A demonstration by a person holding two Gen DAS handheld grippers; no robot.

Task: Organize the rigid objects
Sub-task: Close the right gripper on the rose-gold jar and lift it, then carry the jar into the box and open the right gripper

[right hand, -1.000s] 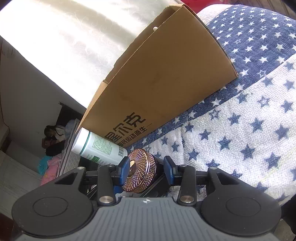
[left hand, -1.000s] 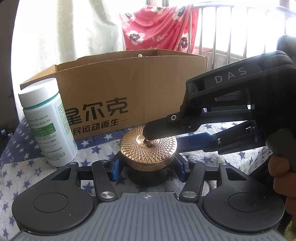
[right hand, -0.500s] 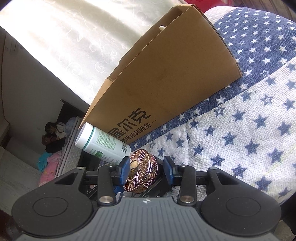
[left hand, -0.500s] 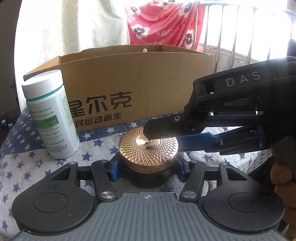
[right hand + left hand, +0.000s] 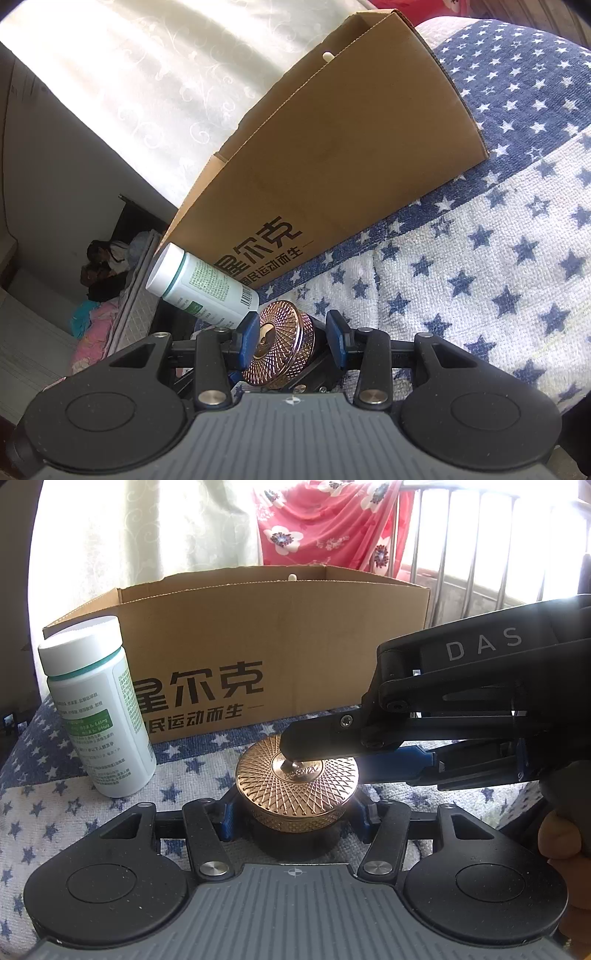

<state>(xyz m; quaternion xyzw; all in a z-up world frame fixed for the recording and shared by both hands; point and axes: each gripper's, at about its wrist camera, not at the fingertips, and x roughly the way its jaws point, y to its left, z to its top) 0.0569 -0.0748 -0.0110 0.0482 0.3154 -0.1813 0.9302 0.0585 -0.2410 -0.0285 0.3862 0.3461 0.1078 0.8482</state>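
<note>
A round copper-gold jar with a lattice-pattern lid [image 5: 297, 784] sits between the blue pads of my left gripper [image 5: 295, 818], which is shut on its sides. My right gripper [image 5: 293, 339] comes in from the right; its blue pads lie over the lid and under the base, shut on the same jar [image 5: 282, 347]. The right gripper's upper finger [image 5: 314, 736] lies across the lid. A white bottle with green label [image 5: 98, 712] stands upright to the jar's left, also in the right wrist view [image 5: 201, 286].
An open cardboard box with black lettering [image 5: 258, 657] stands just behind the jar and bottle on a star-patterned blue and white cloth [image 5: 51, 812]. Curtains, a red floral cloth [image 5: 328, 520] and a railing lie beyond the box.
Both grippers keep hold of the jar. The views shifted slightly, with the box and bottle drifting right in the left wrist view.
</note>
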